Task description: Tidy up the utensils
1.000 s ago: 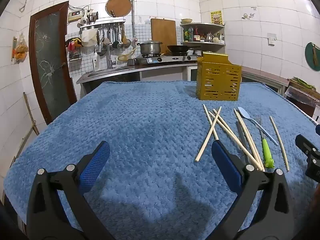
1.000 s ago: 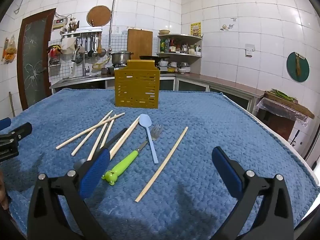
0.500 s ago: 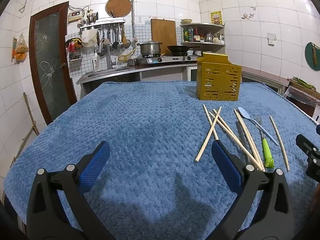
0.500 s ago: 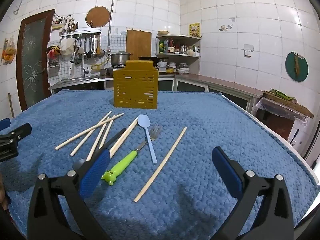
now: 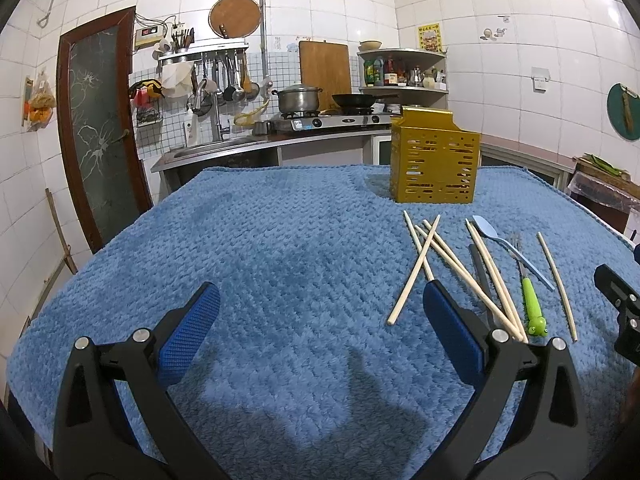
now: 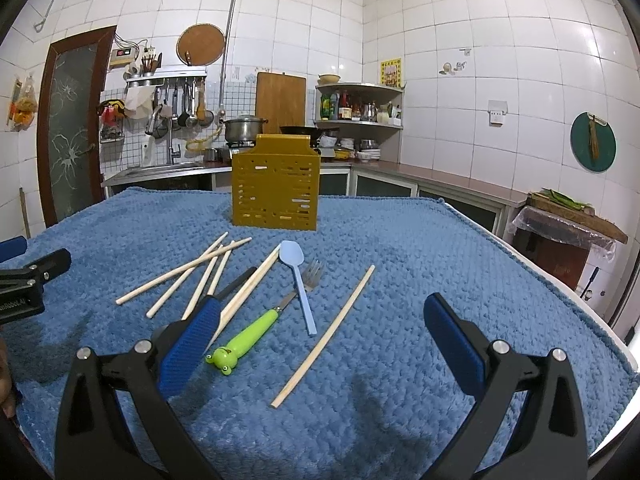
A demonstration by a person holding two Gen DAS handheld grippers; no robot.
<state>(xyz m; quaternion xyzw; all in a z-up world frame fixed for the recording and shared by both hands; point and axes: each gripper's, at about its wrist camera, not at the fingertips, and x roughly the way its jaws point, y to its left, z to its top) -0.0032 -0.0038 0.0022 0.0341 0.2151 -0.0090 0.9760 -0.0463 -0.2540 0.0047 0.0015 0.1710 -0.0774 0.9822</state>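
Observation:
A yellow slotted utensil holder (image 6: 275,192) (image 5: 434,162) stands upright at the far side of the blue cloth. In front of it lie several wooden chopsticks (image 6: 188,268) (image 5: 416,272), a light blue spoon (image 6: 298,280) (image 5: 508,246), a fork with a green frog handle (image 6: 256,330) (image 5: 531,306), a dark utensil (image 6: 236,282) partly under the chopsticks, and one separate chopstick (image 6: 328,332) (image 5: 556,284). My right gripper (image 6: 320,338) hovers open just behind the frog handle and the single chopstick. My left gripper (image 5: 320,330) is open over bare cloth, left of the pile.
The blue textured cloth (image 5: 260,240) covers the whole table, whose right edge (image 6: 592,312) drops off near a wooden side stand (image 6: 568,232). A kitchen counter with sink, pot and stove (image 5: 300,120) runs behind the table. A door (image 5: 96,120) is at the left.
The right gripper has drifted slightly forward toward the utensils. The left gripper has barely moved. Both stay open and empty.

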